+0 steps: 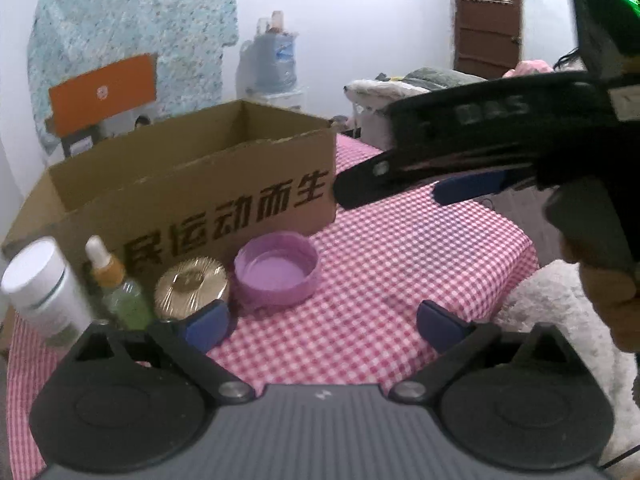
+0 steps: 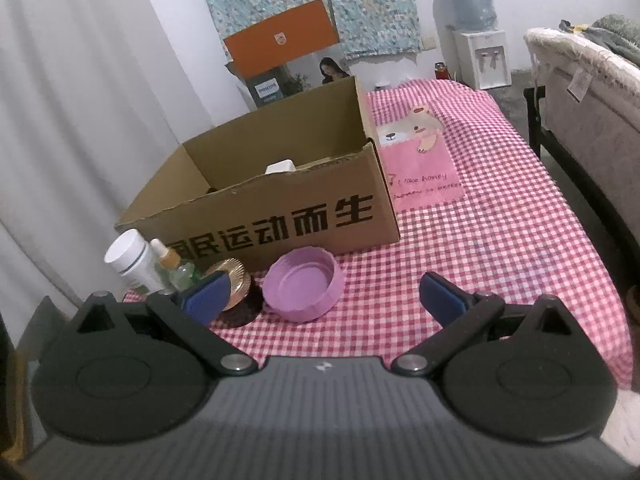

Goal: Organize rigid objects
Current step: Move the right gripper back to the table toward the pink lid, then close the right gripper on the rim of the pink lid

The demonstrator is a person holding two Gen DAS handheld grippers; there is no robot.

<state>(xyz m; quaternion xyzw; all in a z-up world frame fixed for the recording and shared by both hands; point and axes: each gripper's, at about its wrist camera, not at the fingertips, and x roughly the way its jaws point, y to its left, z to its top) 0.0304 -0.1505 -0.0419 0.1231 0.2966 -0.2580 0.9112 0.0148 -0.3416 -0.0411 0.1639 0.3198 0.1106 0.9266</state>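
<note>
ahead of both claws: four items lined up against the box

just ahead of the left claw (image 1: 322, 322) and a little to its left, the purple lid (image 1: 277, 274) is seen lying open side up on the checked cloth (image 1: 400, 264), close against the printed wall of the cardboard box (image 1: 192, 184). further left of that claw stand the gold ribbed jar (image 1: 192, 286), the dropper bottle (image 1: 116, 284) and the white capped bottle (image 1: 40, 284), packed close together; whether they touch cannot be told. from the right claw (image 2: 322, 298) the same lid (image 2: 305, 282) sits just forward and slightly left, with the jar (image 2: 232, 280) partly hidden behind the left pad.

both claws are released, pads spread wide, and nothing is held in either. the right claw is also seen from the left wrist view, raised and off to the right, near the box corner.

something white (image 2: 280, 167) already lies inside the box, so packing is judged to be under way, with four items left outside.

for the next pick, the lid is judged the easiest, being nearest and free on its right side. its wall should be straddled by one pad inside and one outside, since the full width may not fit between the pads. the claw should be lowered straight, so that the jar beside it is not knocked. once lifted, the lid should be carried clear over the box rim before release.
</note>
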